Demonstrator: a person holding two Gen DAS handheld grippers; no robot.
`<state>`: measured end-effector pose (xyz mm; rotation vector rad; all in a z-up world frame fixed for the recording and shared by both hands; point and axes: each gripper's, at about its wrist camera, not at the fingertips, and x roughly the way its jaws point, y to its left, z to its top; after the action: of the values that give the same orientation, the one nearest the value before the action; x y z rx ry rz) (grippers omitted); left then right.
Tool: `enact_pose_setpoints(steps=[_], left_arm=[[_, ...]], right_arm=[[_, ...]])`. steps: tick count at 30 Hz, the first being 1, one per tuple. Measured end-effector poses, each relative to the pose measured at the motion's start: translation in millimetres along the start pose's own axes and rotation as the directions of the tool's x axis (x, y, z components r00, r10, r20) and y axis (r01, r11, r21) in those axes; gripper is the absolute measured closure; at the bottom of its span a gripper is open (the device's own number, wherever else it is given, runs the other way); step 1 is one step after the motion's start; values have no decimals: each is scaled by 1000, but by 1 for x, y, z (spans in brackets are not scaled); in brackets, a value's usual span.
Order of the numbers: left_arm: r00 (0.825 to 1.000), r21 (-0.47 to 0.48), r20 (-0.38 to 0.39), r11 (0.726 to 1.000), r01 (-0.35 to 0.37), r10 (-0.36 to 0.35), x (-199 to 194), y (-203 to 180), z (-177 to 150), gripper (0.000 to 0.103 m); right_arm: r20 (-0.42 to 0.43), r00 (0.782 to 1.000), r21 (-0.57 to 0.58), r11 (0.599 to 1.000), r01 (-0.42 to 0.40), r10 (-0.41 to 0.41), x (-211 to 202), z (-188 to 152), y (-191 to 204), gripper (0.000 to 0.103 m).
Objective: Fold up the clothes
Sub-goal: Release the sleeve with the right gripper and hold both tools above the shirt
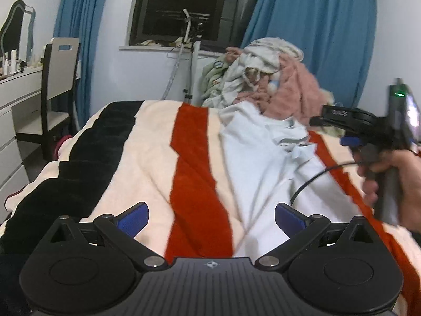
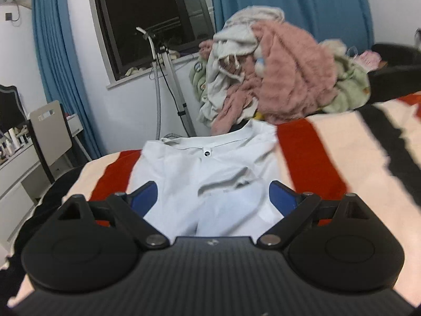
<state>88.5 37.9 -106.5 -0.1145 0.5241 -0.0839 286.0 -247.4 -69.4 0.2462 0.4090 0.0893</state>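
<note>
where the left wrist camera looks along the bed, the left tongs stand wide apart with nothing between their blue pads, low over a blanket with cream, red and black stripes. a white shirt lies on the blanket, ahead and to the right of these tongs, with its far end bunched up. at the right edge a hand holds the right tongs, seen from the side and blurred, above the crumpled end of the shirt; a black cable hangs from them over the cloth. behind the shirt sits a pile of clothes in pink, white and pale green. a dark window with blue curtains is on the far wall, and a chair stands by a white desk on the left. from the right wrist camera, the right tongs are spread wide and grip nothing, and the white shirt lies flat on the blanket right under and ahead of them. its collar, with a small black tag, points away toward the pile of clothes. a white stand leans by the window.
</note>
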Motion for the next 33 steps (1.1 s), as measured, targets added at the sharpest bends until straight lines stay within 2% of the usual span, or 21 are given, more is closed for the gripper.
enact_pose_setpoints(steps=[4, 7, 15, 18, 24, 33], left_arm=[[1000, 8, -16, 1000, 19, -18, -29, -7, -4, 0], [999, 20, -3, 999, 44, -44, -53, -11, -9, 0], [998, 42, 33, 998, 55, -56, -98, -23, -19, 0], [998, 40, 30, 998, 47, -49, -104, -24, -23, 0], [999, 39, 16, 999, 27, -27, -104, -24, -26, 0], [993, -12, -112, 999, -44, 42, -72, -11, -32, 0]], right_arm=[[64, 998, -31, 999, 14, -12, -93, -12, 13, 10], [67, 998, -61, 998, 19, -15, -150, -25, 23, 10], [83, 996, -50, 998, 29, -24, -254, -81, 45, 10], [69, 998, -13, 1000, 2, -1, -266, -103, 39, 10], [67, 997, -18, 999, 41, -40, -262, -106, 37, 10], [57, 996, -5, 997, 74, -73, -246, -110, 30, 10]])
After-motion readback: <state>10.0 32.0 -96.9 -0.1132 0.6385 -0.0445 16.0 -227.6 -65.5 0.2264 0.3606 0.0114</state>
